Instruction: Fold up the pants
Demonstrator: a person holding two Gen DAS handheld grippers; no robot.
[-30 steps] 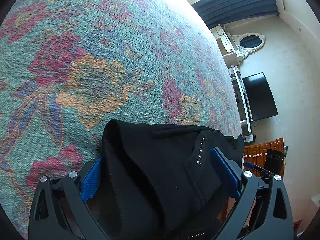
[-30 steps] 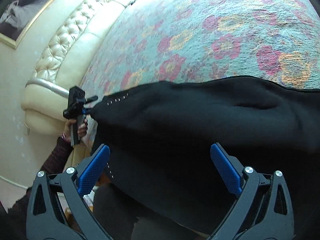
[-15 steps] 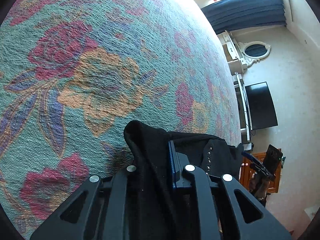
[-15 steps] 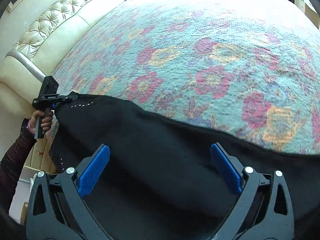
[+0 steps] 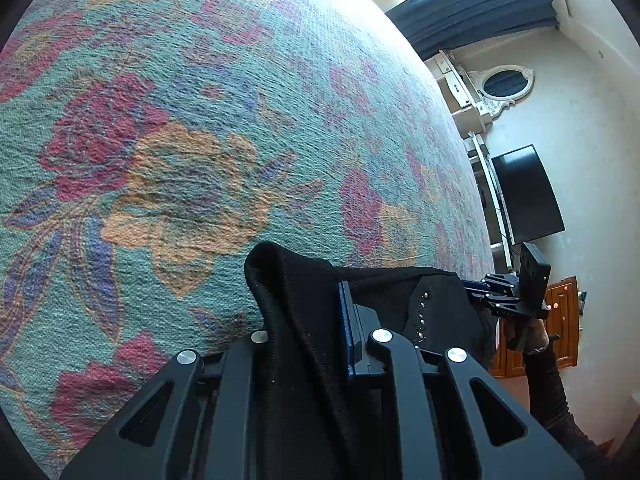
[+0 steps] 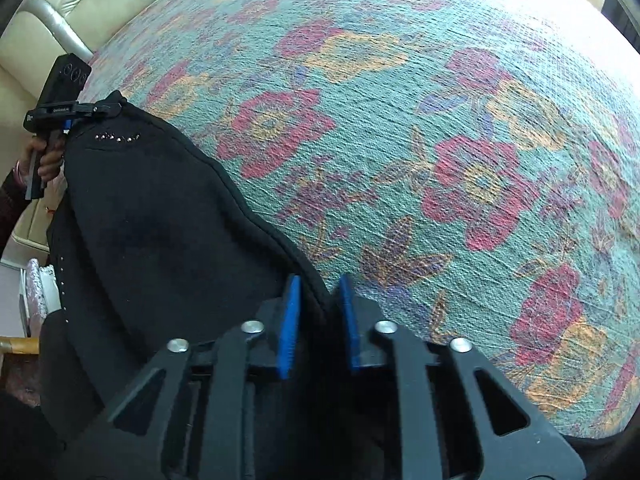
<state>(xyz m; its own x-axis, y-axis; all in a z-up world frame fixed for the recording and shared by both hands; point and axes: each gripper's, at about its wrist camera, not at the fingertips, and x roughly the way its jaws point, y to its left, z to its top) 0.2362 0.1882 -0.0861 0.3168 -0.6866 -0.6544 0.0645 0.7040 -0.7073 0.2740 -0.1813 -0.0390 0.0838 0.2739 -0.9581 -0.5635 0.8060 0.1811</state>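
Note:
The black pants (image 6: 160, 232) with small studs hang stretched between my two grippers over the near edge of the floral bedspread (image 6: 440, 140). My left gripper (image 5: 320, 312) is shut on one corner of the pants (image 5: 296, 300); it also shows in the right wrist view (image 6: 92, 110). My right gripper (image 6: 318, 300) is shut on the pants' edge at the other end; it also shows in the left wrist view (image 5: 476, 288). Most of the cloth droops below the bed edge.
The teal bedspread (image 5: 200, 120) with red and orange flowers fills most of both views. A cream tufted headboard (image 6: 72, 4) is at the far left. A black TV (image 5: 524, 196), a white dresser with oval mirror (image 5: 504, 84) and a wooden cabinet (image 5: 560, 316) stand against the wall.
Both grippers went from open to shut on the pants, the left first and then the right. The pants' edge now lies pulled out between them along the bed edge.

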